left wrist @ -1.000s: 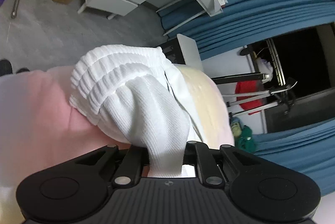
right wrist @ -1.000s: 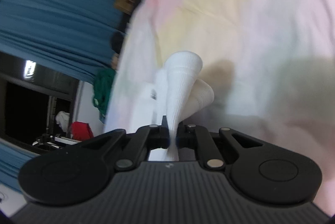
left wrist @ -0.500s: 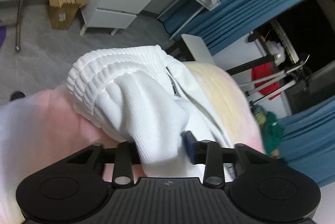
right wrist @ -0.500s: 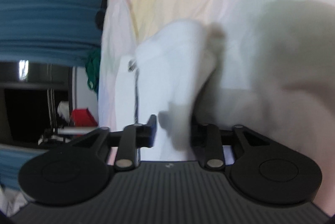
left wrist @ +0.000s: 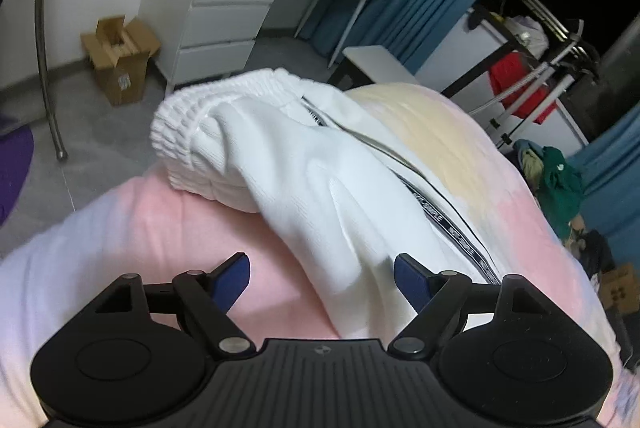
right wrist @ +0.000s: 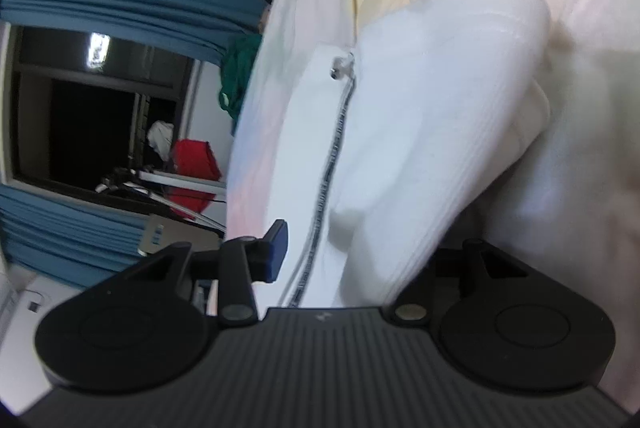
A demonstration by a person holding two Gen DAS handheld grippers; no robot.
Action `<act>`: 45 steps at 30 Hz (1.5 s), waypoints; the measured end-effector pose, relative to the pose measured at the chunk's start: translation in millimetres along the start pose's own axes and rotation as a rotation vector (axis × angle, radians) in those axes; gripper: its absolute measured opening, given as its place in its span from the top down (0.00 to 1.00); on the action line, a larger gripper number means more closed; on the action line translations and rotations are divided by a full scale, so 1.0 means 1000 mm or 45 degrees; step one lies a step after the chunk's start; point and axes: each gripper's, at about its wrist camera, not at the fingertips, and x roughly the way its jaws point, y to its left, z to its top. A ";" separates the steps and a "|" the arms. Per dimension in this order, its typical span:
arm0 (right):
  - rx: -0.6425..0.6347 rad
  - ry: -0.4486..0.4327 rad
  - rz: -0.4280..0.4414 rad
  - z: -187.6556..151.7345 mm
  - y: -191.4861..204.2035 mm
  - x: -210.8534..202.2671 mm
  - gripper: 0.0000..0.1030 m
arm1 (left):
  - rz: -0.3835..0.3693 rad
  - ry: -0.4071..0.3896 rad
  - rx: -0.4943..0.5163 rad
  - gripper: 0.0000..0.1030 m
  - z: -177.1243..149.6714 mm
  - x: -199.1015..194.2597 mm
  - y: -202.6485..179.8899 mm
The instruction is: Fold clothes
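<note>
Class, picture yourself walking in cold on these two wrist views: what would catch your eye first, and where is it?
First comes the white ribbed garment, bunched in a heap on the pastel pink and yellow bedspread, its black-and-white printed tape running down one side. Next come the blue-padded jaws: the left gripper stands open just short of the cloth, and the right gripper straddles the garment's near end.

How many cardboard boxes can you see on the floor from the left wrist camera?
2. One open box stands beside the white drawer unit, far left. Another sits at the right edge, past the bed. The bed may hide more.
</note>
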 end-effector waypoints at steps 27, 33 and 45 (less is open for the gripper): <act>0.021 -0.201 -0.074 0.004 0.008 -0.018 0.92 | -0.137 -0.347 0.575 0.16 -0.041 -0.046 -0.092; -0.011 -0.212 -0.094 0.003 0.013 -0.018 0.92 | -0.125 -0.361 0.733 0.15 -0.062 -0.026 -0.139; -0.099 -0.239 -0.131 -0.001 0.023 -0.020 0.92 | -0.125 -0.036 1.042 0.14 -0.140 0.082 -0.213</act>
